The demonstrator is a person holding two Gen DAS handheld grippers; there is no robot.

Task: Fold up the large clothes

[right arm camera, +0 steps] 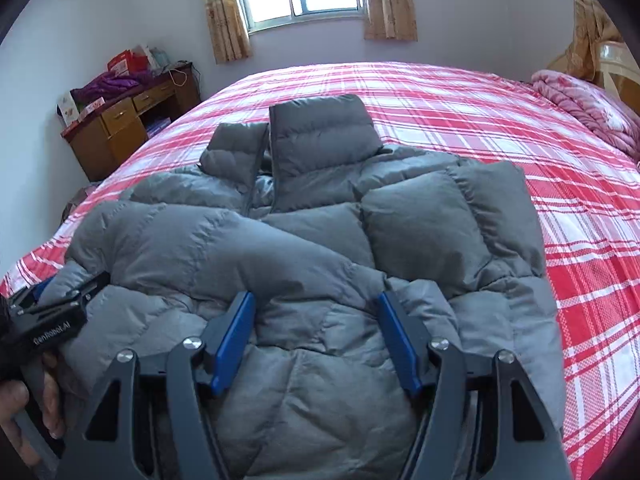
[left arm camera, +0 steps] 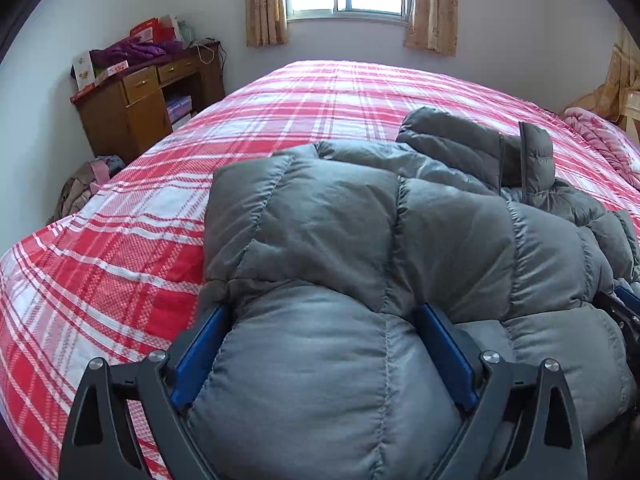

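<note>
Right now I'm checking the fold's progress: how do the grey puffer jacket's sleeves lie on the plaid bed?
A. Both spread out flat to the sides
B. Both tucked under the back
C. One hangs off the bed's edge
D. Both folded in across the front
D: in the right wrist view both sleeves of the grey puffer jacket lie folded across its front, on the plaid bed.

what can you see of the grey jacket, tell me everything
The jacket is a grey quilted puffer of soft matte fabric, lying front up on the plaid bed. Its stand-up collar points toward the window, zip partly open. Both sleeves are folded across the chest. The left gripper and right gripper each straddle puffy fabric at the near hem, jaws wide apart.
</note>
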